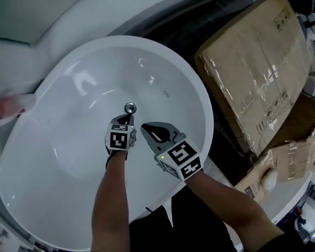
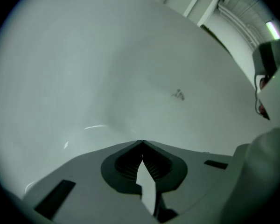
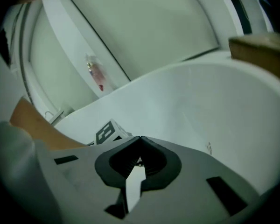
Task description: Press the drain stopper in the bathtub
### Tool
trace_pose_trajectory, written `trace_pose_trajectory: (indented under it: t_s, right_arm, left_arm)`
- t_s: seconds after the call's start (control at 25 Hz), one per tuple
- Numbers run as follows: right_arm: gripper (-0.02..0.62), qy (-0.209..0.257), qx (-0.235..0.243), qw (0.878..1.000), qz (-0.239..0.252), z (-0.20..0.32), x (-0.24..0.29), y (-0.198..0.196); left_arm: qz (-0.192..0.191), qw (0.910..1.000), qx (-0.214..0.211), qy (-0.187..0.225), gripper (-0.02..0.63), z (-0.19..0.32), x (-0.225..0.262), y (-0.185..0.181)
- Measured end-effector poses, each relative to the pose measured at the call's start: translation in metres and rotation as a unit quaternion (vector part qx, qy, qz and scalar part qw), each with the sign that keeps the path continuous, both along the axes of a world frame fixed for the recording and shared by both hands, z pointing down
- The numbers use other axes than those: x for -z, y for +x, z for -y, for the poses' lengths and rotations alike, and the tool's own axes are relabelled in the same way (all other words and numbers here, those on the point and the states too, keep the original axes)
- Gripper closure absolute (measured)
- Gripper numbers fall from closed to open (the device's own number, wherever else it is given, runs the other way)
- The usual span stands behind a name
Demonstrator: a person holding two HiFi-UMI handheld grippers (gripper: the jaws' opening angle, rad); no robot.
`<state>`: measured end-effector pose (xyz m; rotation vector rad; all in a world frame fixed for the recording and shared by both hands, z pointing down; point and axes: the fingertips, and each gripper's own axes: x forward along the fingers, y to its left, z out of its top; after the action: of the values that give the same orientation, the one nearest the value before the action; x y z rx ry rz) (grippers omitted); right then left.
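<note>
A round chrome drain stopper [image 1: 130, 108] sits in the floor of the white bathtub [image 1: 52, 140]. My left gripper [image 1: 127, 118] hangs just near of the stopper, jaws shut, tips close to its near edge; contact cannot be told. In the left gripper view the shut left gripper [image 2: 142, 143] faces bare white tub wall and the stopper is hidden. My right gripper [image 1: 145, 127] is beside it to the right, shut and empty, tips pointing left. In the right gripper view the right gripper [image 3: 140, 138] shows the left gripper's marker cube [image 3: 106, 132] just beyond it.
Large taped cardboard boxes [image 1: 257, 62] stand right of the tub. A second white tub rim [image 1: 21, 41] lies at the upper left. The tub's rim [image 1: 207, 114] curves close to the right arm. A small mark [image 2: 178, 95] dots the tub wall.
</note>
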<state>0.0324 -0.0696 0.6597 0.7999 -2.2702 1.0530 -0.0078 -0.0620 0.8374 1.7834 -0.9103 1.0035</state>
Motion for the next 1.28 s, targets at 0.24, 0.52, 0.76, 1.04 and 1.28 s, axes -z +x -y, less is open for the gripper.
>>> trace_pose_trajectory:
  t_s: [0.24,0.52,0.76,1.04,1.28]
  right_arm:
    - [0.581,-0.012,0.009,1.000,-0.011,-0.051,0.123,0.030]
    - [0.581,0.022,-0.005,1.000,0.009,-0.072,0.243,0.022]
    - [0.581,0.073,0.007,0.997,0.014,-0.085,0.334,0.009]
    - [0.581,0.083,0.035,0.996,0.009,-0.138,0.377,-0.035]
    - [0.581,0.113,0.026,0.993,0.028,-0.165,0.420,-0.073]
  left_arm:
    - [-0.035,0.9967,0.070,0.020,0.594,-0.003,0.156,-0.004]
    - [-0.043,0.9933,0.097,0.045,0.594,-0.040,0.296,-0.010]
    - [-0.041,0.9927,0.100,0.053,0.594,-0.104,0.373,-0.026]
    - [-0.068,0.9863,0.096,0.116,0.594,-0.125,0.455,-0.064]
    - [-0.088,0.9659,0.099,0.223,0.594,-0.118,0.549,-0.113]
